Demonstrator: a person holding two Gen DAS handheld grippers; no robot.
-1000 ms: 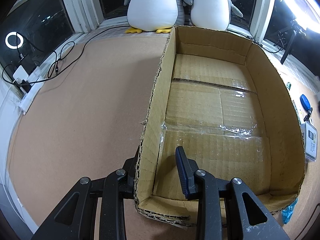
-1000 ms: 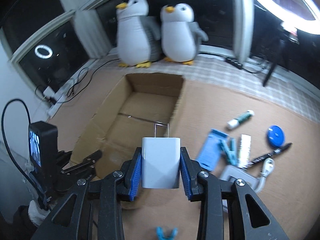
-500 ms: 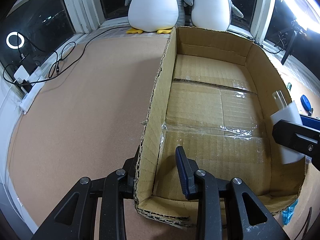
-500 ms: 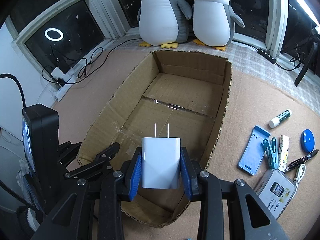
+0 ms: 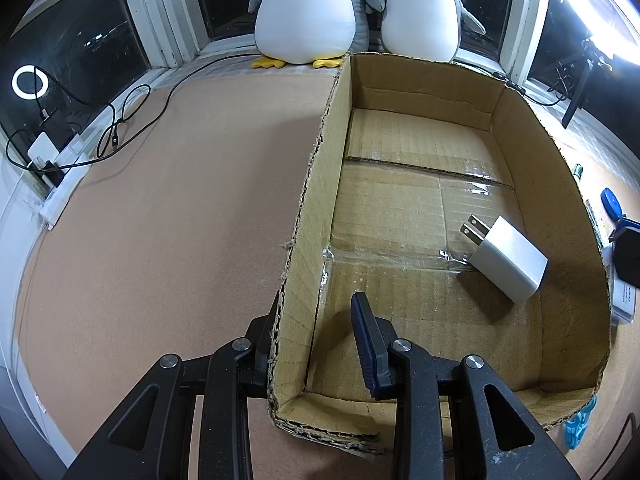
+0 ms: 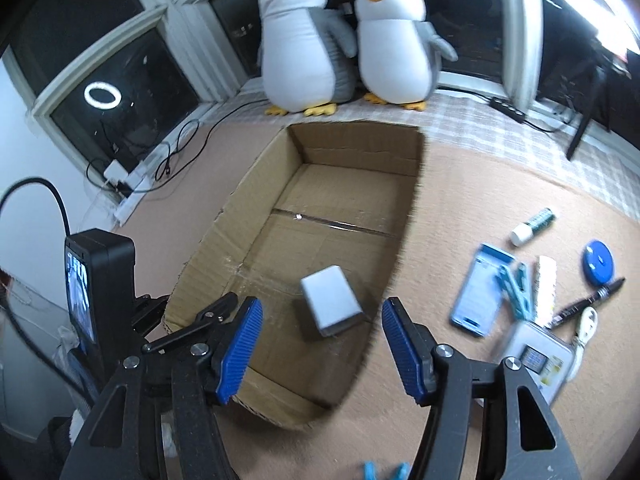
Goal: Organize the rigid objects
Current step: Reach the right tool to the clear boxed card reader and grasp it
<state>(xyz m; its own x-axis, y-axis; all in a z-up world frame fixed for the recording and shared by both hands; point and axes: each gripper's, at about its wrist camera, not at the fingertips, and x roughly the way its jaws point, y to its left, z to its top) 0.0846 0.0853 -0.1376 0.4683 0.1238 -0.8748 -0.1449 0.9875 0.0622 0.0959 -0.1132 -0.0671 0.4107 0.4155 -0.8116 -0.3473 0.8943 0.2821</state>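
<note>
Right tool (image 6: 322, 350) jaws opening, empty, left tool (image 5: 316, 330) pinching box wall (image 5: 298, 280), white two-prong charger (image 5: 506, 260) lying inside.

Dark windows (image 5: 80, 52) behind tan floor (image 5: 160, 220)

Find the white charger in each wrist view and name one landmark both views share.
Left wrist: charger lies on the box floor, right of centre, prongs toward upper left.
Right wrist: charger lies low-centre, inside the box.
Shared landmark: the two plush penguins behind the box.
</note>
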